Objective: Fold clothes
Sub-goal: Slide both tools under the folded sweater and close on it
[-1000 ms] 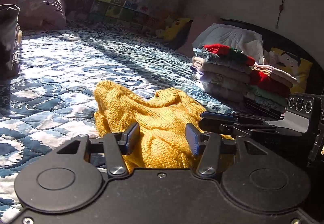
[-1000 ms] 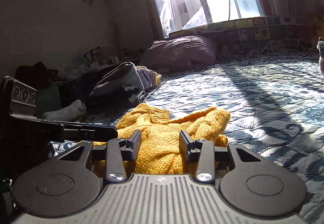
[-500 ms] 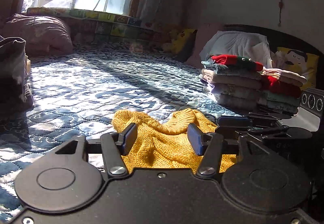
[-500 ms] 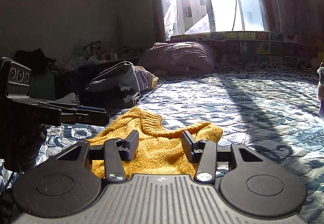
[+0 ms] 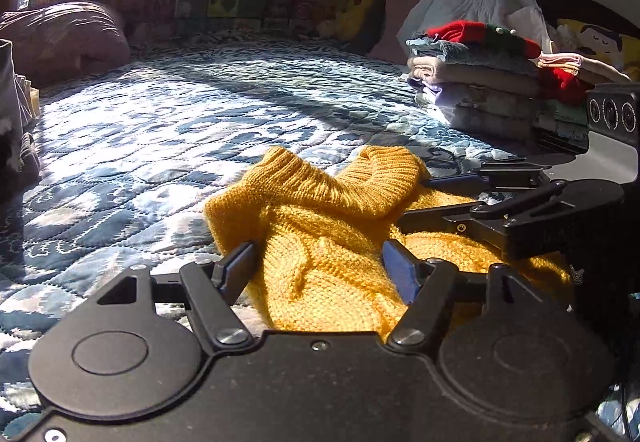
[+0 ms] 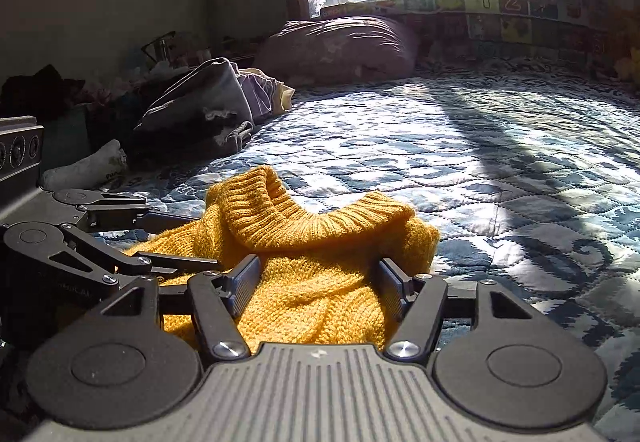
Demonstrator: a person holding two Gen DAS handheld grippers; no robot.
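Observation:
A mustard-yellow knitted sweater [image 5: 320, 226] lies crumpled on the blue quilted bed [image 5: 152, 138], its ribbed collar [image 6: 304, 218] turned up. My left gripper [image 5: 320, 268] is open, and sweater fabric bulges between its spread blue pads without being pinched. My right gripper [image 6: 316, 286] is open in the same way over the sweater [image 6: 312, 294]. The two grippers face the garment side by side. The right gripper [image 5: 412, 201] shows at the sweater's right edge in the left wrist view. The left gripper [image 6: 206, 242] shows at its left edge in the right wrist view.
A stack of folded clothes [image 5: 472, 90] stands at the bed's head, to the right. A purple pillow [image 6: 340, 42] lies under the window. A heap of unfolded clothes [image 6: 200, 110] sits on the bed's left side. Sunlit quilt [image 6: 480, 146] stretches beyond the sweater.
Both grippers have sunk lower and come in closer over the sweater, so it now fills the gaps between their fingers. The sweater has flattened onto the bed. The finger spread is unchanged.

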